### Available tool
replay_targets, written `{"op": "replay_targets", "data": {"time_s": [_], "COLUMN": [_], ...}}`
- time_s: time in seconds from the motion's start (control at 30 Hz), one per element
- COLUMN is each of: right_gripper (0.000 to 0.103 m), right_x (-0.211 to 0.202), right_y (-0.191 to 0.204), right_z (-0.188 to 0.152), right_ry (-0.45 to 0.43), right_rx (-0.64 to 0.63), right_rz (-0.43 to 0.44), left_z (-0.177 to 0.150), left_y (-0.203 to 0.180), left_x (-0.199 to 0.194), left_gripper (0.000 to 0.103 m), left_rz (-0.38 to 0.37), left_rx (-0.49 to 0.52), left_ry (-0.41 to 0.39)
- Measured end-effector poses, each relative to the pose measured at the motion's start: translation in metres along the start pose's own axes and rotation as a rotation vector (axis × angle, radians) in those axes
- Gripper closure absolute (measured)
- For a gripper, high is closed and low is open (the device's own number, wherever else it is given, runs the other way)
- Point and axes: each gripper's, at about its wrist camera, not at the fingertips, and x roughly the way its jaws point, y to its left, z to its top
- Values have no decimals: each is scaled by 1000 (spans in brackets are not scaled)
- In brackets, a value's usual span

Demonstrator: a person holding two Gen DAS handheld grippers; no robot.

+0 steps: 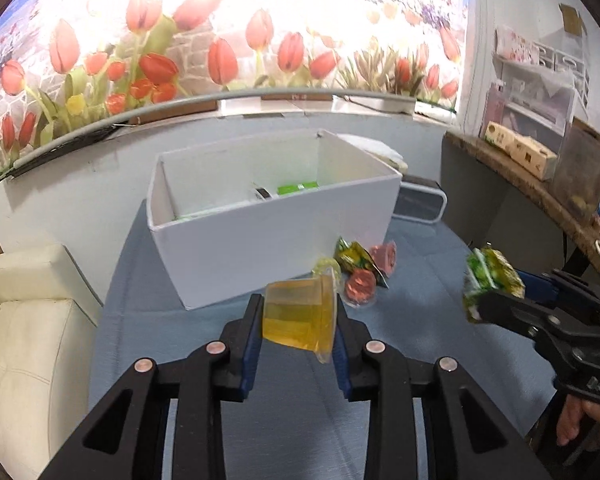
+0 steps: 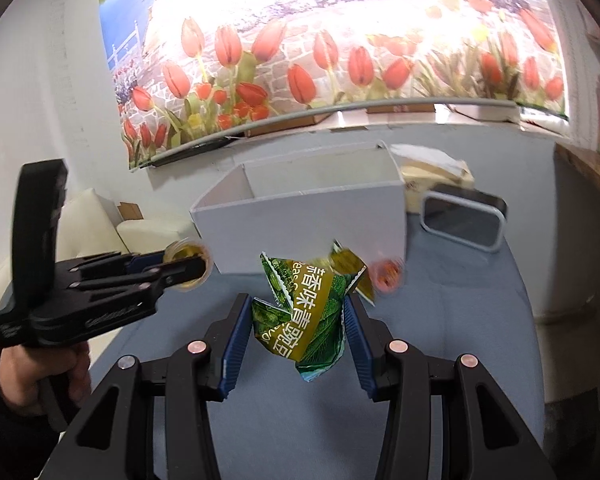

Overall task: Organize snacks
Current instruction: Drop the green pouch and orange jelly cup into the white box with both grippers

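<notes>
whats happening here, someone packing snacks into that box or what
Pretty much. A person holds a gripper in each hand over a blue table. The left gripper is shut on a yellow jelly cup, and the right gripper is shut on a green snack packet. Both are held in the air in front of a white box, which already has some green packaging inside. A few more small snacks lie on the table beside the box.
</notes>
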Motion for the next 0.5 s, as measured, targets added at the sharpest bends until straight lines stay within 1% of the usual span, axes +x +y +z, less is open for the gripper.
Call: {"op": "replay_targets", "data": {"time_s": [0.13,0.3,0.4,0.47,0.5], "right_gripper": [53,53,53,53,53], "right_x": [13,41,65,79,88], "right_y": [5,3,-1,-3,-5], "right_z": [22,64,91,105,114], "right_ry": [-8,-22,-20,-17,-14], "right_rx": [-15,-7,-2,-16,-19], "right_rz": [18,35,27,10,3], "left_z": [11,42,66,83,89], "left_y": [11,23,33,40,43], "left_x": [-5,-2,10,23,28], "left_gripper": [69,69,69,69,69], "left_rz": [-1,-7,-19,-4,-8], "left_rx": [-7,-6,-5,9,6], "left_ry": [-21,-60,-68,-73,-68]}}
